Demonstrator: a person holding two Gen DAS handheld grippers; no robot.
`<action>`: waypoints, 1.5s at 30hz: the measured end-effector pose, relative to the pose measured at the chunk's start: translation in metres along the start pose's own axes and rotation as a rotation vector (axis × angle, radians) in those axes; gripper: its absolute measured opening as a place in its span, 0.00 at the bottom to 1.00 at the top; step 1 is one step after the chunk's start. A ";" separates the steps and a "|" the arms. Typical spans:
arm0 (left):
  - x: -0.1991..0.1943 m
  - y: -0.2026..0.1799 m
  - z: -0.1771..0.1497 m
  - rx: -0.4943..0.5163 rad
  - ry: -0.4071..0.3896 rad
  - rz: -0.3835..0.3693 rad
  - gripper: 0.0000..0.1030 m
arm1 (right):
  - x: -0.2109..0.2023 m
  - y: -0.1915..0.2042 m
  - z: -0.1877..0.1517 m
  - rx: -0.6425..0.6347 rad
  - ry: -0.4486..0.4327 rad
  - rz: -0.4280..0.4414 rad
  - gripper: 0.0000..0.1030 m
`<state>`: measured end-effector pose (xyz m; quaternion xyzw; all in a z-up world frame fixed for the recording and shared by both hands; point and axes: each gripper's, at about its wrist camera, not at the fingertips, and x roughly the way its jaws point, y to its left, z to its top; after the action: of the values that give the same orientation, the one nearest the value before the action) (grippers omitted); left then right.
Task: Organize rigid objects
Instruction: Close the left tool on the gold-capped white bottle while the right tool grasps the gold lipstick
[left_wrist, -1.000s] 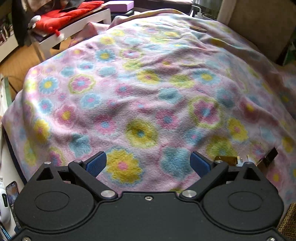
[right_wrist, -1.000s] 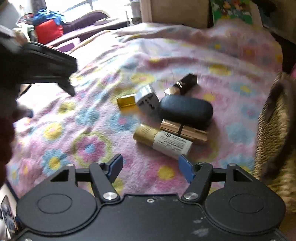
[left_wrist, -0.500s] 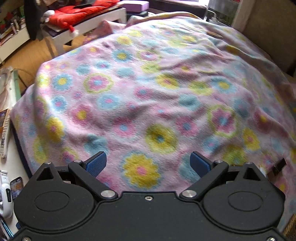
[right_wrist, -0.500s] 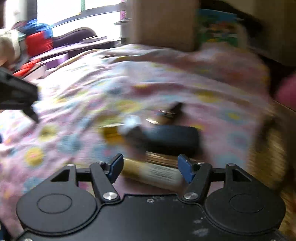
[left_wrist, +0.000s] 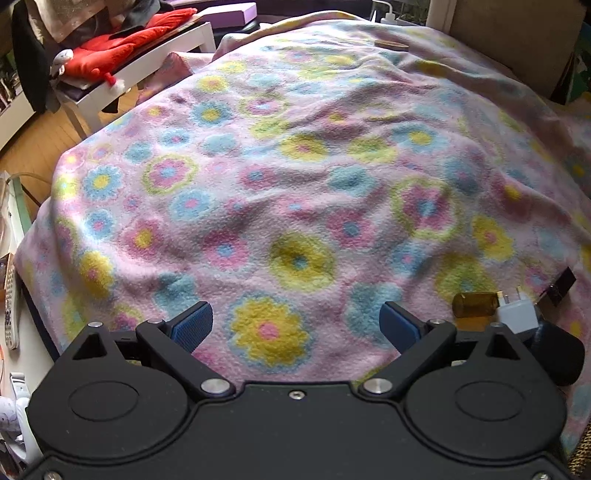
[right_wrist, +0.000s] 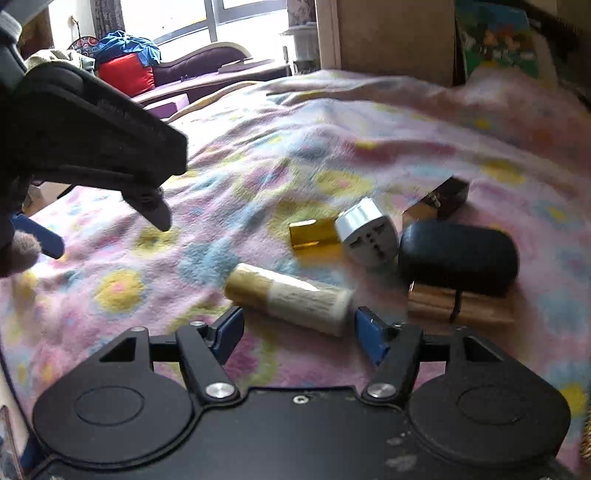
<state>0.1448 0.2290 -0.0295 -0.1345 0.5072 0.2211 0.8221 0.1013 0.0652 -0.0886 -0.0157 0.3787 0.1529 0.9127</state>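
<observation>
Several rigid objects lie on the flowered blanket (right_wrist: 258, 177) in the right wrist view: a gold-and-white bottle (right_wrist: 291, 301), an amber vial (right_wrist: 314, 236), a white travel adapter (right_wrist: 367, 232), a dark oval case (right_wrist: 458, 256), a gold tube (right_wrist: 461, 306) and a small black box (right_wrist: 448, 195). My right gripper (right_wrist: 299, 332) is open and empty just before the bottle. My left gripper (left_wrist: 295, 323) is open and empty over bare blanket (left_wrist: 295, 166); the vial (left_wrist: 474, 304), adapter (left_wrist: 517, 317) and case (left_wrist: 557, 354) show at its right.
The left gripper's body (right_wrist: 92, 147) fills the upper left of the right wrist view. A white bench with red cushions (left_wrist: 125, 48) stands beyond the bed's far left. A wooden headboard (left_wrist: 513, 40) is at the back right. A remote (left_wrist: 9, 306) lies left of the bed.
My right gripper has swung and come closer to the gold-and-white bottle, which now lies just in front of its fingers. My left gripper has shifted, bringing the vial and adapter back into view.
</observation>
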 end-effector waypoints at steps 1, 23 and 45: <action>0.002 0.000 0.001 0.001 0.007 -0.001 0.91 | -0.007 -0.006 -0.001 0.017 -0.012 -0.025 0.63; 0.017 -0.068 -0.027 0.320 0.067 -0.068 0.92 | 0.006 -0.054 0.003 0.171 -0.037 -0.240 0.70; 0.020 -0.084 -0.032 0.302 0.086 -0.264 0.93 | -0.028 -0.060 0.000 0.195 0.007 -0.229 0.69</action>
<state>0.1701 0.1463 -0.0625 -0.0845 0.5473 0.0270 0.8322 0.1008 0.0005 -0.0744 0.0294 0.3906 0.0104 0.9200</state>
